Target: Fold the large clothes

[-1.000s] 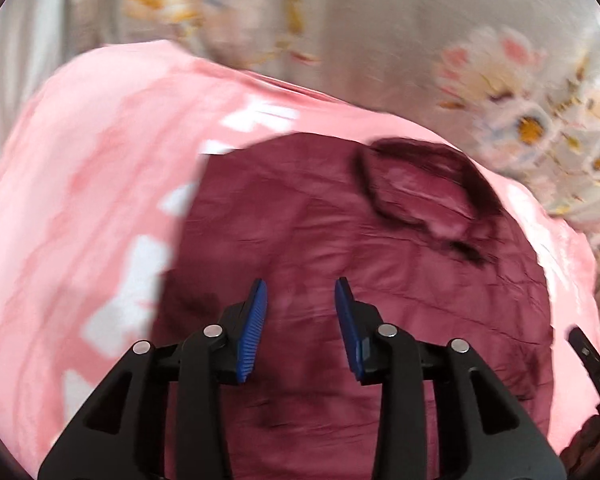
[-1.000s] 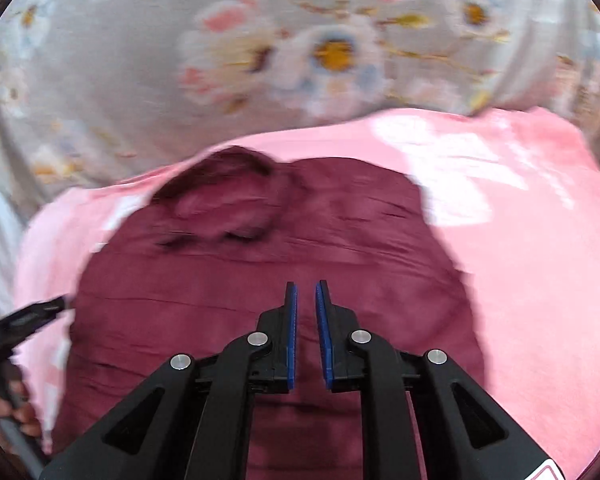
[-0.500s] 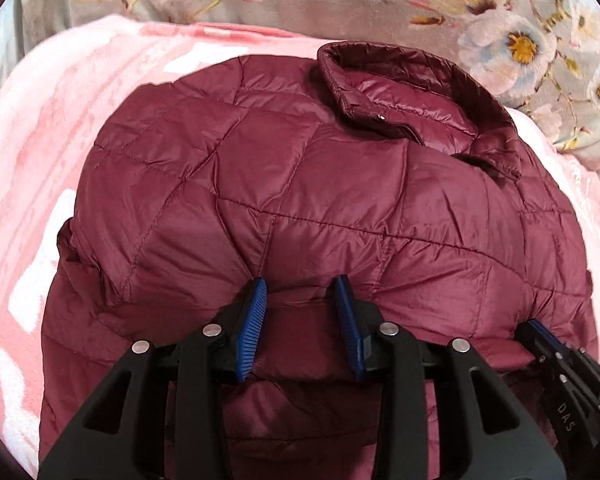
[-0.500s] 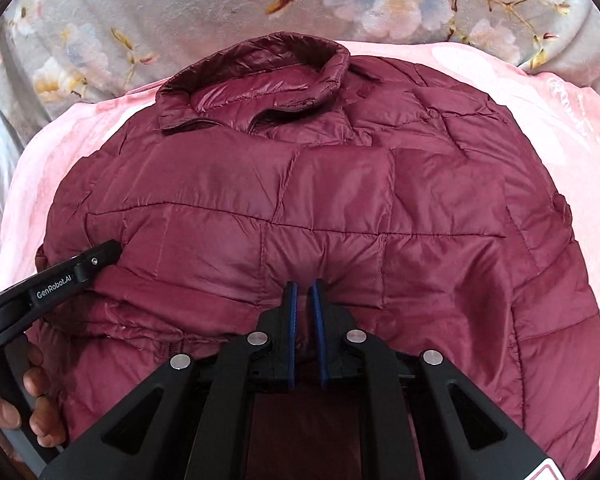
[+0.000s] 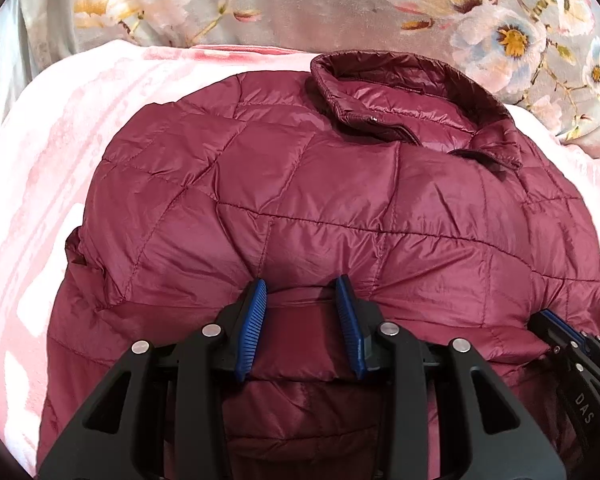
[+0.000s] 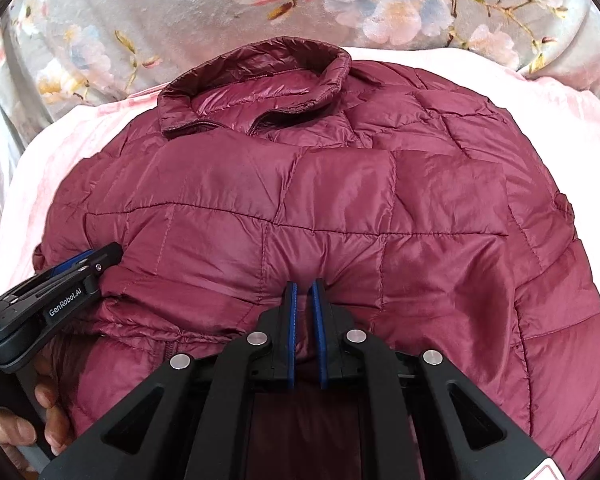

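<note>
Nearest you, both grippers have come down onto the maroon quilted jacket (image 5: pixel 300 184), which a second ago was only a blur well below them. Your left gripper (image 5: pixel 302 300) holds a thick bunch of the folded hem between half-spread jaws — the fabric fills the gap and puckers around the pads. Your right gripper (image 6: pixel 304 300) is clenched almost shut on a thinner pinch of the same edge, with creases running into its tips. Your hand (image 6: pixel 28 420) on the left handle shows at the lower corner of the right view.

Beyond the jaws, the lower part of the jacket now lies doubled up over its body, and the collar (image 6: pixel 256 80) sits at the far end, zip partly open. The jacket rests on a pink blanket (image 5: pixel 60 140), itself on a floral bedspread (image 6: pixel 180 12).

The bottom-to-top fold looks laid down, so you can probably let go and smooth it — puffy filling may spring back.
</note>
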{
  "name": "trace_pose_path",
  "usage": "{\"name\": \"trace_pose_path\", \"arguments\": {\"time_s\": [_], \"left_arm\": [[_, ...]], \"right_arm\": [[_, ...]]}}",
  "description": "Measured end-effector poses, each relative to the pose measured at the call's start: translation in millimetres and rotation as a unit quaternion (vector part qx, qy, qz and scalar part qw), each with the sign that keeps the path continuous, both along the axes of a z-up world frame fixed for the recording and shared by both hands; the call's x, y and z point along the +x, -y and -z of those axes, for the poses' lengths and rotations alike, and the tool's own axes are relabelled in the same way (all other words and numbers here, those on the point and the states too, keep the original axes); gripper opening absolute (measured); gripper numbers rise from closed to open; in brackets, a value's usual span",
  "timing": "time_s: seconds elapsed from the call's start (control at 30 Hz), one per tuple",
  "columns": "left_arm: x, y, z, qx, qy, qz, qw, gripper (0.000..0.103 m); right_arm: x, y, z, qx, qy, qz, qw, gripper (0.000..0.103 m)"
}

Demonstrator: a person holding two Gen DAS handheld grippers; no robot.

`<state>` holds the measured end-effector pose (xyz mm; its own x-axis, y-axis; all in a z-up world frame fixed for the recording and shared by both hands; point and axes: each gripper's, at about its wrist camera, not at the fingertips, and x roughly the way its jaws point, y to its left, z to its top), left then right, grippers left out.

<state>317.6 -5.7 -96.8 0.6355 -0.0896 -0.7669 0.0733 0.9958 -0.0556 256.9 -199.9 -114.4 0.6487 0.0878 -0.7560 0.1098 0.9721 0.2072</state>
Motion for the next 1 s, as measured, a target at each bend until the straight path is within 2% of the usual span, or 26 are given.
{"name": "trace_pose_path", "arguments": {"time_s": [0.1, 0.17, 0.2, 0.23, 0.33, 0.4, 0.47, 0.5, 0.53, 0.57, 0.6, 0.63, 0.7, 0.73, 0.8, 0.9, 1.0], "left_arm": [[11, -19, -22, -0.081, -0.031, 0.013, 0.9961, 0.036], [30, -29, -45, -0.126, -0.026, 0.006, 0.9917, 0.045], [40, -31, -53, -0.136, -0.022, 0.004, 0.9905, 0.053], [57, -29, -63, -0.144, -0.015, 0.003, 0.9895, 0.056], [100, -15, -71, -0.154, -0.025, 0.012, 0.9876, 0.057], [125, -7, -62, -0.174, -0.054, 0.017, 0.9831, 0.057], [150, 1, -43, -0.195, -0.093, 0.018, 0.9761, 0.056], [157, 4, -34, -0.198, -0.107, 0.011, 0.9743, 0.052], [161, 6, -26, -0.199, -0.117, 0.006, 0.9729, 0.037], [166, 7, -17, -0.201, -0.131, 0.004, 0.9707, 0.027], [163, 6, -13, -0.204, -0.135, 0.005, 0.9697, 0.018], [159, 3, -14, -0.208, -0.129, 0.008, 0.9695, 0.013], [150, -1, -19, -0.194, -0.107, 0.020, 0.9750, 0.011], [145, -2, -20, -0.184, -0.097, 0.028, 0.9778, 0.011], [142, -2, -13, -0.180, -0.099, 0.030, 0.9782, 0.011], [137, 5, -2, -0.155, -0.088, 0.034, 0.9833, 0.011], [133, 10, 0, -0.135, -0.070, 0.040, 0.9875, 0.011]], "right_arm": [[4, 21, -30, 0.073, 0.021, -0.007, 0.997, 0.022], [18, 35, -45, 0.110, 0.035, 0.003, 0.993, 0.039], [28, 42, -50, 0.130, 0.039, 0.008, 0.991, 0.042], [42, 50, -54, 0.149, 0.042, 0.018, 0.988, 0.045], [79, 60, -57, 0.163, 0.046, 0.046, 0.985, 0.047], [101, 69, -44, 0.204, 0.035, 0.054, 0.977, 0.047], [125, 77, -23, 0.260, 0.016, 0.064, 0.963, 0.047], [135, 78, -13, 0.270, 0.002, 0.070, 0.960, 0.047], [141, 77, -6, 0.273, -0.005, 0.068, 0.959, 0.038], [143, 75, -5, 0.273, -0.008, 0.063, 0.960, 0.014], [143, 74, -6, 0.268, -0.004, 0.053, 0.962, 0.009], [139, 75, -10, 0.260, 0.010, 0.047, 0.964, 0.009], [128, 72, -19, 0.211, 0.037, 0.035, 0.976, 0.008], [128, 71, -18, 0.198, 0.035, 0.031, 0.979, 0.008], [132, 66, -2, 0.172, 0.013, 0.032, 0.985, 0.008], [136, 68, 17, 0.171, 0.005, 0.033, 0.985, 0.007], [136, 69, 20, 0.169, 0.010, 0.030, 0.985, 0.005]]}}
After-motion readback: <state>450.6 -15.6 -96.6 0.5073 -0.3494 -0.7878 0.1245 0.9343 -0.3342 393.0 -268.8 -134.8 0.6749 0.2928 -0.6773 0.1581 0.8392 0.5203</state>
